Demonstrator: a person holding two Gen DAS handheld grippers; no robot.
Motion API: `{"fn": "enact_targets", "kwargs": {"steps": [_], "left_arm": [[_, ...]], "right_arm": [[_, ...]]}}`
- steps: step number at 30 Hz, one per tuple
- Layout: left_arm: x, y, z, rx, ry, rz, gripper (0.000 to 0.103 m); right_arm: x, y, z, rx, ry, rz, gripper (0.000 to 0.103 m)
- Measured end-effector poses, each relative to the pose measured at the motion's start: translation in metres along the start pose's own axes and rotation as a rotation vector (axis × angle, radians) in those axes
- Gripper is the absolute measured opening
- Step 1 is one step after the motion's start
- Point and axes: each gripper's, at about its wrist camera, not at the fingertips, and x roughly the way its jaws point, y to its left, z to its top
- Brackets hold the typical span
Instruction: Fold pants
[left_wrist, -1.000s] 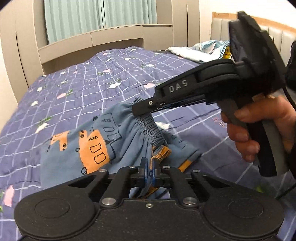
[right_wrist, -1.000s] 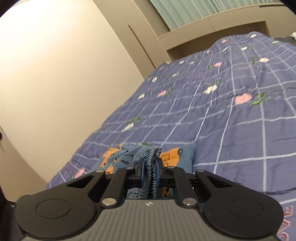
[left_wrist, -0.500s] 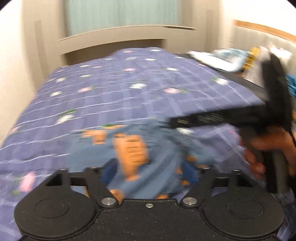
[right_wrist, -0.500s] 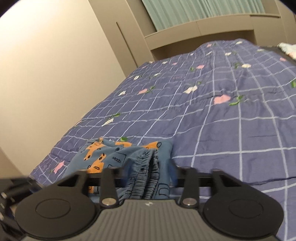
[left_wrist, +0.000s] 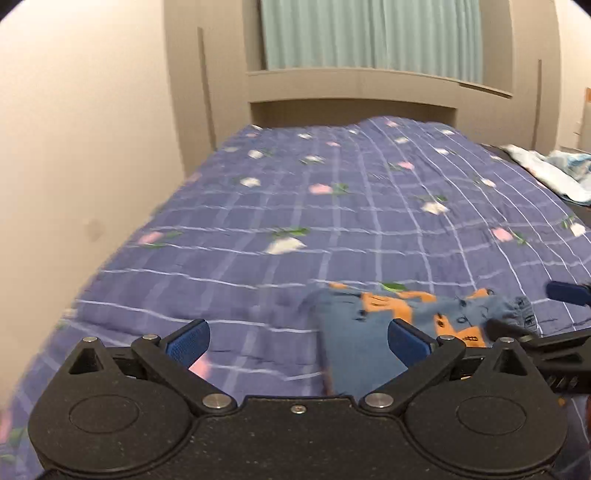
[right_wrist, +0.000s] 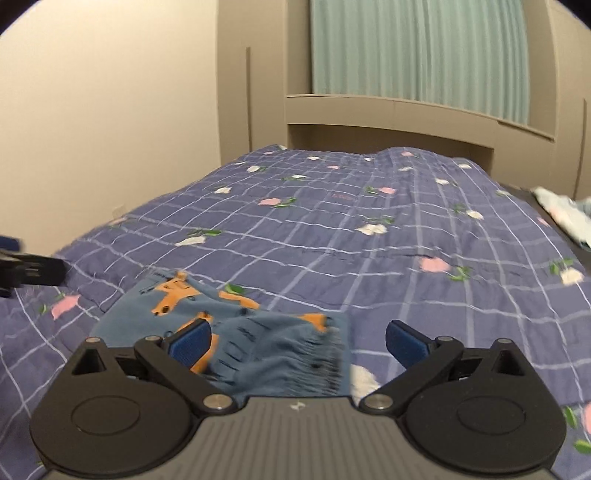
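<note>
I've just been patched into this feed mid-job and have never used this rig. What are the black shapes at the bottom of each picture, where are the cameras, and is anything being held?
There is no robot arm here. A person holds a hand-operated two-finger gripper in each hand, and each gripper has a fisheye camera looking forward along its fingers. The black shape at the bottom of each picture is that gripper's own body.

The left wrist view shows the left gripper with its blue pads wide apart. The right wrist view shows the right gripper, also wide apart. Both are open and hold nothing.

The small blue pants with orange prints lie in a bundle on the purple checked bedspread, just ahead of the right gripper. In the left view the pants sit to the right. Light-coloured bedding lies at the bed's far right.
</note>
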Motion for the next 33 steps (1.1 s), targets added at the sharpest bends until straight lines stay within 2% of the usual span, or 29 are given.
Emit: {"fn": "enact_targets", "kwargs": {"steps": [2,5,10,12,15,17,20,22,26,28,33], "left_arm": [[0.024,-0.012,-0.004,0.045,0.01,-0.021,0.102],[0.049,-0.024,-0.009,0.1,0.002,0.051,0.102],[0.07,-0.017,-0.012,0.063,0.012,0.031,0.102],[0.077,-0.014,-0.016,0.05,0.022,0.019,0.103],[0.085,-0.007,-0.019,0.005,0.042,-0.007,0.103],[0.081,-0.006,-0.014,-0.011,0.03,-0.004,0.102],[0.073,-0.006,-0.007,-0.019,-0.031,0.007,0.102],[0.079,-0.007,-0.004,-0.018,-0.008,0.018,0.102],[0.099,-0.006,-0.009,-0.012,0.06,0.046,0.103],[0.102,-0.001,-0.01,-0.04,0.065,0.03,0.103],[0.087,0.0,-0.005,-0.047,0.059,0.052,0.102]], "right_arm": [[0.011,0.012,-0.001,-0.06,0.001,-0.019,0.103],[0.026,0.022,-0.005,-0.153,0.02,-0.102,0.103],[0.038,0.004,-0.013,-0.148,0.056,-0.161,0.103],[0.039,-0.01,-0.02,-0.125,0.063,-0.15,0.103],[0.038,-0.03,-0.023,-0.04,0.073,-0.086,0.103],[0.027,-0.032,-0.017,-0.029,0.026,-0.07,0.103],[0.016,-0.028,-0.008,-0.055,-0.053,-0.079,0.103],[0.024,-0.025,-0.004,-0.075,-0.036,-0.081,0.103],[0.047,-0.028,-0.009,-0.092,0.043,-0.14,0.103],[0.05,-0.035,-0.013,-0.054,0.057,-0.118,0.103],[0.025,-0.033,-0.012,-0.053,-0.009,-0.116,0.103]]}}
